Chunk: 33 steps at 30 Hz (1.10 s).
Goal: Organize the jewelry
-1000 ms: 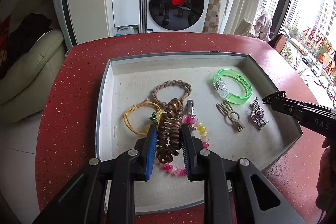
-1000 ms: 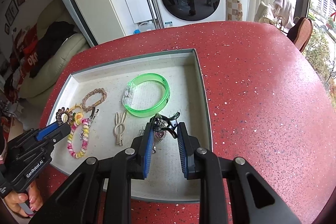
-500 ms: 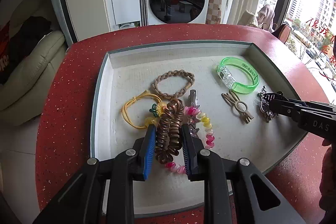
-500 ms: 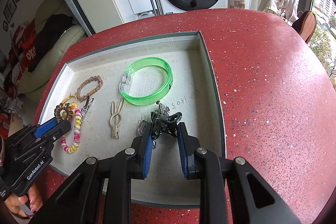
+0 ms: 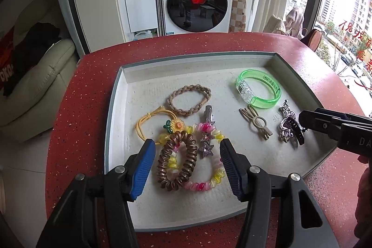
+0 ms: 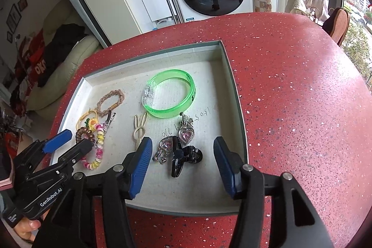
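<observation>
Red tabletop bears a tray (image 5: 116,94) of hair ties (image 5: 176,162), green bangle (image 5: 258,91); both grippers' fingers (image 5: 143,164) spread wide.

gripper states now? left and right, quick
Left gripper: open, holding nothing, straddling the brown spiral hair tie.
Right gripper: open, holding nothing, black claw clip lying between its fingers.

Left tool (image 5: 187,163) gapes over the brown coil (image 5: 176,162) lying in the tray (image 5: 116,113); right tool (image 5: 302,119) by the earrings (image 5: 287,126).

Jewelry (image 5: 176,162) in tray (image 5: 116,108) on table (image 6: 290,97)
</observation>
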Each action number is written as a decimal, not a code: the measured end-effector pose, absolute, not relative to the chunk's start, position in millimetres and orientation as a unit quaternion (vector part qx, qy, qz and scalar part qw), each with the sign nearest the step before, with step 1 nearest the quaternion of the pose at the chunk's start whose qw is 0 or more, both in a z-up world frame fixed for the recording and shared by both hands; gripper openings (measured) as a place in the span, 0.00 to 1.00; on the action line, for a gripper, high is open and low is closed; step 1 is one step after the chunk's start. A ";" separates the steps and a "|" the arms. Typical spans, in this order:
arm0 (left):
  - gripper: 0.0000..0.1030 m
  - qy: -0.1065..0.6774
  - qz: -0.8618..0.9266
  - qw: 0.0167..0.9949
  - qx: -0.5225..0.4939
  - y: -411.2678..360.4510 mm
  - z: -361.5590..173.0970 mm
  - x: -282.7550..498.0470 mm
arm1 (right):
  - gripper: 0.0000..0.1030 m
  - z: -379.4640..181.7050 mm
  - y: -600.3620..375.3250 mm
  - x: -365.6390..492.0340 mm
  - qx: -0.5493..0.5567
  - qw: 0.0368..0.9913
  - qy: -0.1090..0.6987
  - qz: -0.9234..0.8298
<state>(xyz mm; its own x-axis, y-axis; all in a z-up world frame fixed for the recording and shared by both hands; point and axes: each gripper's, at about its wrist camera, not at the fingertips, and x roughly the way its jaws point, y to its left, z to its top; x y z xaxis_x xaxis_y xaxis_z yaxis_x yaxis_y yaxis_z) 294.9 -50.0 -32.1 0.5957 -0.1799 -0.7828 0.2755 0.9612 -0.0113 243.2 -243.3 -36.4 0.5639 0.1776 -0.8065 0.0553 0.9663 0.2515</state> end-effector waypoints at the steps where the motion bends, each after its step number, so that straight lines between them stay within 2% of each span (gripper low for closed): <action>1: 0.73 0.430 -0.127 0.892 0.056 -50.9 -31.0 294.0 | 0.58 -34.7 -243.2 242.4 0.126 0.876 0.464 0.035; 7: 0.75 0.425 -0.126 0.894 0.061 -52.7 -26.6 287.8 | 0.60 -27.7 -242.2 236.6 0.132 0.878 0.458 0.037; 8: 0.93 0.426 -0.126 0.894 0.061 -53.0 -26.4 287.2 | 0.60 -27.2 -241.9 235.7 0.132 0.878 0.458 0.038; 9: 1.00 0.424 -0.124 0.895 0.060 -53.1 -25.3 286.1 | 0.60 -26.7 -241.6 234.6 0.131 0.878 0.458 0.038; 21: 1.00 0.405 -0.123 0.903 0.073 -53.4 -13.3 276.5 | 0.62 -22.8 -240.2 230.7 0.136 0.876 0.461 0.042; 25: 1.00 0.407 -0.122 0.903 0.069 -49.3 -12.2 271.8 | 0.79 -19.2 -237.9 227.2 0.138 0.880 0.452 0.047; 28: 1.00 0.407 -0.116 0.903 0.070 -46.9 -11.3 269.6 | 0.80 -16.6 -235.8 225.1 0.132 0.885 0.445 0.043; 29: 1.00 0.408 -0.115 0.903 0.070 -46.0 -10.7 269.0 | 0.86 -16.1 -235.1 224.6 0.130 0.885 0.444 0.040; 33: 1.00 0.409 -0.111 0.903 0.067 -42.6 -9.7 266.4 | 0.90 -13.3 -232.2 220.6 0.119 0.893 0.432 0.030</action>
